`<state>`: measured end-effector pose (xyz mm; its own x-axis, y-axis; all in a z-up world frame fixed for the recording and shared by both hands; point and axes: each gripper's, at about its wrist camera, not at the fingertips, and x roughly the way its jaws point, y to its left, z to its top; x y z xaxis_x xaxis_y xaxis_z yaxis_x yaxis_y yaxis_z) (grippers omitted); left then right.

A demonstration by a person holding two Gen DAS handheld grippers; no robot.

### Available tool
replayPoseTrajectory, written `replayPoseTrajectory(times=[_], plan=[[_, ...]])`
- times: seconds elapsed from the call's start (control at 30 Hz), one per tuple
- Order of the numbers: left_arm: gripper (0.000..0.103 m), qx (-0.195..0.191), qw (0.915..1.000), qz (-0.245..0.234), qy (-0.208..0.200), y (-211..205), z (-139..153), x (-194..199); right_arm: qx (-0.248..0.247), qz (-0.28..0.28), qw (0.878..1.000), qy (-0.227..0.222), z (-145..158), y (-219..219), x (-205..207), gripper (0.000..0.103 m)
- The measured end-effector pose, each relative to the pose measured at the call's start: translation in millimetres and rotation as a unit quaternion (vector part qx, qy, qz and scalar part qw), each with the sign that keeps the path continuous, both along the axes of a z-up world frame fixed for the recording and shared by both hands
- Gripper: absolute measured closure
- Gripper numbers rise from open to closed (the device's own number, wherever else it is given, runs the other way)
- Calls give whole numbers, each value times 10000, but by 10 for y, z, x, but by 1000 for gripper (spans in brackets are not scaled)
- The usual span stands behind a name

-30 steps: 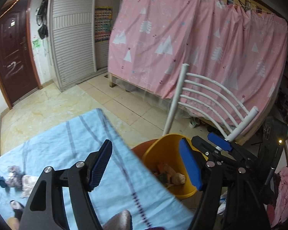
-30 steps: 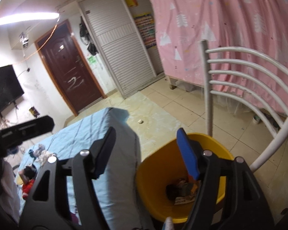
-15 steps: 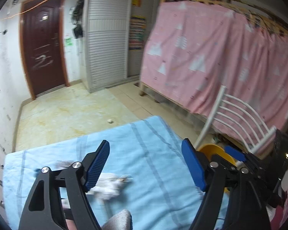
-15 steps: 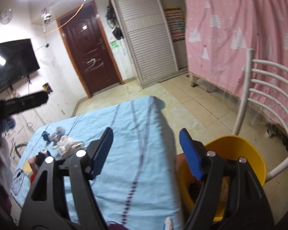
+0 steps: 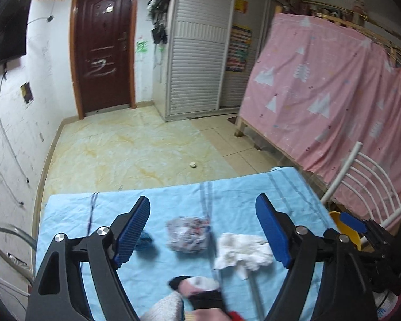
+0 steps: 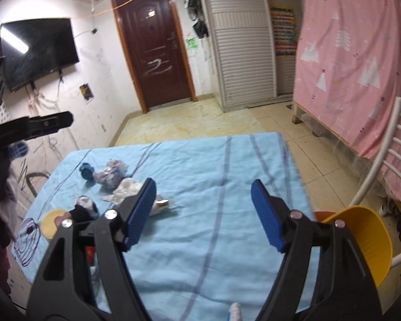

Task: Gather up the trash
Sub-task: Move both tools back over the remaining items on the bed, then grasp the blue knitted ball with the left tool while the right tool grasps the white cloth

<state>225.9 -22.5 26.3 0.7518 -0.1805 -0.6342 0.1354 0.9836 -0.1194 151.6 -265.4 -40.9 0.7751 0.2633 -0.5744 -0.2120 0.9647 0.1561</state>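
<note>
Trash lies on a light blue tablecloth (image 5: 227,200): a crumpled printed wrapper (image 5: 187,234), a white tissue wad (image 5: 242,250), a small blue scrap (image 5: 144,240) and a black-and-white piece (image 5: 193,283). My left gripper (image 5: 204,231) is open and empty, hovering just above the wrapper and tissue. My right gripper (image 6: 203,214) is open and empty over the cloth (image 6: 214,174), right of the same trash: wrapper (image 6: 110,174), tissue (image 6: 125,190). The yellow bin (image 6: 366,238) stands at the table's right edge and also shows in the left wrist view (image 5: 346,227).
A white metal chair (image 6: 387,165) stands behind the bin, with a pink curtain (image 5: 320,80) beyond. A yellow round lid (image 6: 52,223) lies near the table's left edge. A small white scrap (image 5: 192,164) lies on the floor.
Both grippers have swung left, away from the yellow bin and back over the table. The left one now hangs over the trash pile. Both stay open and empty.
</note>
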Motion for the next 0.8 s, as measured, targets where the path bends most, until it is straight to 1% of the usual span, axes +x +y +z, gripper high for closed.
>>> replayPoseTrajectory(times=[0.07, 0.27, 0.37, 0.4, 0.57, 0.8], plan=[[31, -28, 9999, 117, 78, 124, -62, 55, -87, 152, 9998, 57, -9, 131, 55, 28], [31, -153, 9978, 498, 414, 503, -339, 254, -329, 583, 9974, 251, -82, 512, 236, 27], [30, -206, 9963, 600, 577, 641, -489, 351, -463, 770, 9954, 342, -138, 680, 332, 25], [30, -204, 9961, 606, 614, 659, -526, 371, -482, 813, 9949, 365, -152, 713, 350, 24], [30, -210, 9942, 589, 877, 716, -767, 487, -614, 1012, 9917, 502, -255, 905, 460, 23], [30, -238, 9927, 473, 1088, 746, -947, 547, -732, 1147, 9882, 709, -387, 1034, 576, 22]])
